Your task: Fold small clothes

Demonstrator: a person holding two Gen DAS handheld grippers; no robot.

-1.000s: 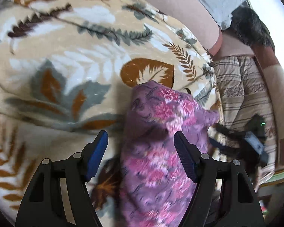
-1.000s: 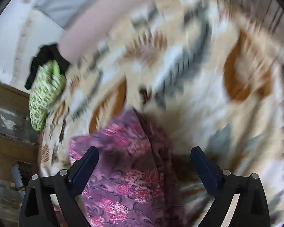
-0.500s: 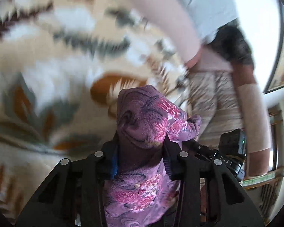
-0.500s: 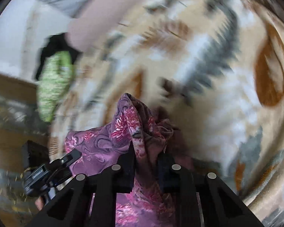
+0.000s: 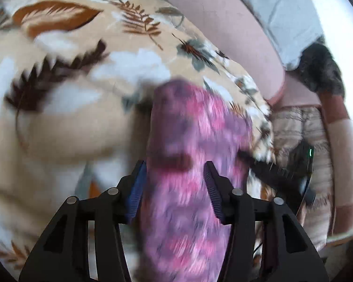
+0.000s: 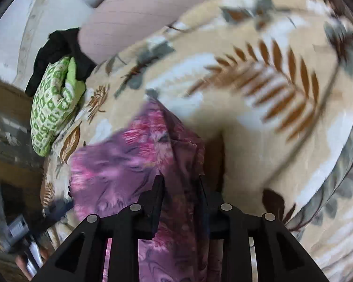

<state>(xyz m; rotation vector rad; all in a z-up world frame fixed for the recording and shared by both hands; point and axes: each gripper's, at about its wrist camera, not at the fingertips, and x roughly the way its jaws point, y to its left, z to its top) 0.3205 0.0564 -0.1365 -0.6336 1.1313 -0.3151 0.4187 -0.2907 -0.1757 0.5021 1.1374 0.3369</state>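
Two grippers: left gripper [image 5: 174, 174] and right gripper [image 6: 180, 185], both pointing steeply down at one purple floral garment [image 5: 190, 164].
Change, left: a second ago its jaws stood wide around the flat cloth; they then clamped a raised fold, and now they are opening again, the garment between them with the pads at its edges.
Change, right: from wide apart it closed hard on a bunched ridge of the garment [image 6: 129, 159]; its jaws are now opening a little, with cloth between them and seemingly still pinched.
Meaning: the lifted edge looks carried over and now being let go, so one fold of the garment is probably just laid; smoothing or a second fold likely follows.
Garment's place: on the leaf-patterned blanket [image 5: 70, 117], stretched from under both grippers.
Surface: soft, plush, beige with brown and grey leaves [image 6: 270, 89]; it will give under pressure.
Room: green patterned cloth [image 6: 51, 108] with a black one [image 6: 58, 51] at the blanket's edge; a pinkish cushion [image 5: 223, 23] behind.
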